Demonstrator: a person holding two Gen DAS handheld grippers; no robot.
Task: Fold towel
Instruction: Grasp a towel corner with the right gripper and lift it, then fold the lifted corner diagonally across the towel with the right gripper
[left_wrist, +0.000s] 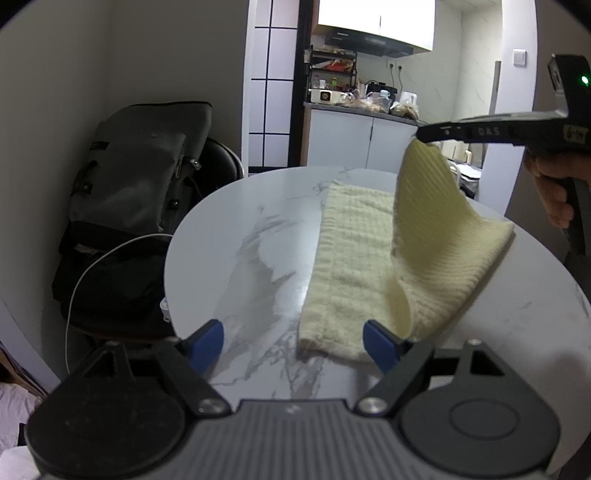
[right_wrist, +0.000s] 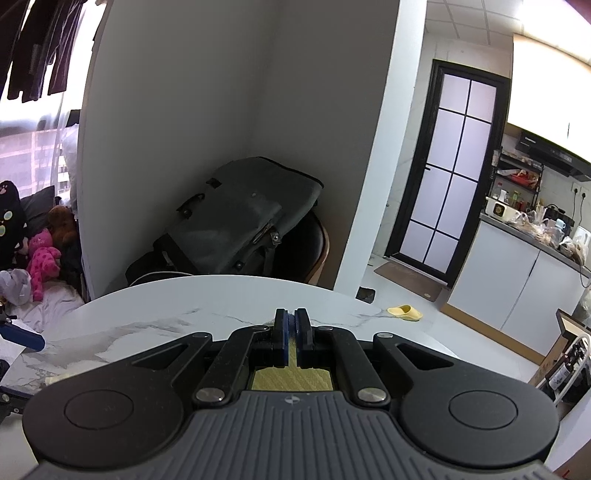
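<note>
Towel (left_wrist: 351, 258): long strip on table (left_wrist: 240, 240), far corner lifted, pinched in right gripper (right_wrist: 291, 325). Left gripper (left_wrist: 293, 343) spread at near end. Fold partway; laying-over left.

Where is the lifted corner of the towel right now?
In the left wrist view, upper right: the towel corner is pinched in the shut right gripper, raised above the marble table.

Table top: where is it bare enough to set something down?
The marble table is bare left of the towel, out to its rim by the backpack. The right side is crowded: the right tongs lift a towel corner, with the open left tongs nearby.
</note>
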